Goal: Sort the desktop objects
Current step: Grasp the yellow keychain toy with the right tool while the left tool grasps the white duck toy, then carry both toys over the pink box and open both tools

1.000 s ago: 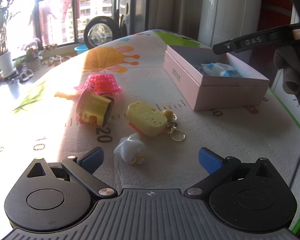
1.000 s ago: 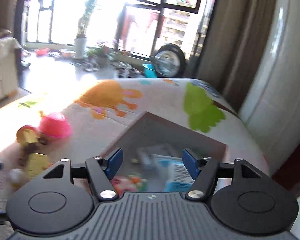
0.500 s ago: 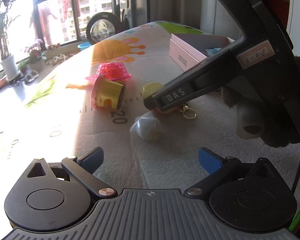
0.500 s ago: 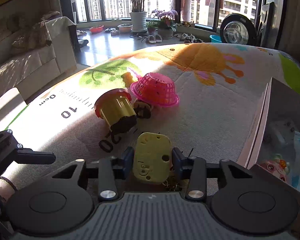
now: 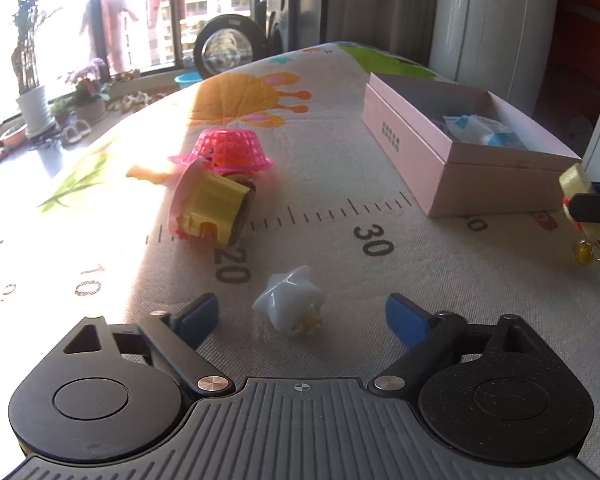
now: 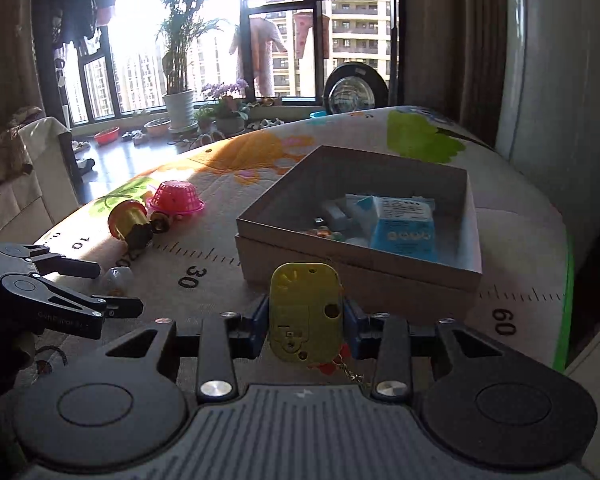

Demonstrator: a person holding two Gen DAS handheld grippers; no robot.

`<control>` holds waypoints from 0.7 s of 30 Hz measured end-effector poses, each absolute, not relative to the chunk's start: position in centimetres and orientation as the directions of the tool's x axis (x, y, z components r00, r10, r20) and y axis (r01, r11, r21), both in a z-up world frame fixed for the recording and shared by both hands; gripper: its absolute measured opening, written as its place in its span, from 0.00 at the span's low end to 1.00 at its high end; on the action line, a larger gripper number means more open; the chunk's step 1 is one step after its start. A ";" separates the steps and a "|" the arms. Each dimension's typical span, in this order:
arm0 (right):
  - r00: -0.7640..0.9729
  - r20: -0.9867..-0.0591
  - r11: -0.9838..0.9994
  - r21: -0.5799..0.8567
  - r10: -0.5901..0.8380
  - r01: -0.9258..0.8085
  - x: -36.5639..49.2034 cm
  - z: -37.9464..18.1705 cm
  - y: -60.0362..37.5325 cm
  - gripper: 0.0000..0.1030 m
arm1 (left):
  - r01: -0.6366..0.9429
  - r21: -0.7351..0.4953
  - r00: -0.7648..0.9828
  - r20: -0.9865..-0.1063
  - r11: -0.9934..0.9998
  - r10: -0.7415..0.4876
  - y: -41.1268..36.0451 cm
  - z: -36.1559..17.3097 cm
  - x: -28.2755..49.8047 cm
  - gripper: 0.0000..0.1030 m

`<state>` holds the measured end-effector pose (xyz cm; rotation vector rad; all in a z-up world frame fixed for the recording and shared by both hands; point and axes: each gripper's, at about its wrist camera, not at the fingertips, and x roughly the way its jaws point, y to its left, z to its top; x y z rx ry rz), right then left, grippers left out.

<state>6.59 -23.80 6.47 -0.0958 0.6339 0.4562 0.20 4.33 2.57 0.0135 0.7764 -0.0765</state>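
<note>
The right tool (image 6: 306, 320) is clenched on a yellow keychain toy (image 6: 305, 312), its blue pads pressing the toy's two sides; the toy stands upright between them, lifted clear of the bench (image 6: 512, 240), with a small chain (image 6: 354, 376) hanging below it; just beyond it lies the open pink box (image 6: 352, 264), which holds a blue packet (image 6: 404, 224) and a few small bits that are too dim to name; in the left wrist view the same toy shows at the far right edge (image 5: 578, 188), held in the air near the box's front corner (image 5: 440, 172), its ring dangling beneath.

The left tool (image 5: 302, 316) is released and grasps nothing; its jaws are closing, and a small white crumpled toy (image 5: 290, 304) lies on the bench between the two blue pads (image 5: 198, 316), touched by neither; from the right wrist view this tool (image 6: 116, 290) sits low at the left with the white toy (image 6: 118, 278) between its fingers.

Farther back on the printed mat, near the ruler marks, a yellow cup toy with a red rim (image 5: 210, 204) lies on its side; an upturned pink basket (image 5: 230, 152) rests just behind it, touching or nearly so; both are well apart from the box.
</note>
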 end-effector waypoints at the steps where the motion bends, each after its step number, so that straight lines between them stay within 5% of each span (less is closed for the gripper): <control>1: 0.719 -0.590 0.906 0.051 0.367 -0.421 6.4 6.4 -24.3 0.37 | 0.072 -0.007 0.711 -0.701 0.997 -0.056 4.1 2.5 0.4 0.73; 6: 0.731 -0.589 0.920 0.058 0.345 -0.388 6.1 5.9 -25.7 0.37 | 0.087 0.025 0.717 -0.695 0.996 -0.045 3.3 2.7 0.4 0.41; 14: 0.760 -0.539 0.917 0.062 0.364 -0.395 4.2 7.2 -27.1 0.37 | 0.162 0.073 0.741 -0.668 0.984 -0.072 1.3 4.9 -1.9 0.41; 21: 0.760 -0.459 0.877 0.099 0.460 -0.471 3.7 11.8 -28.0 0.37 | 0.377 0.142 0.807 -0.535 0.915 -0.249 -4.0 11.2 -3.6 0.41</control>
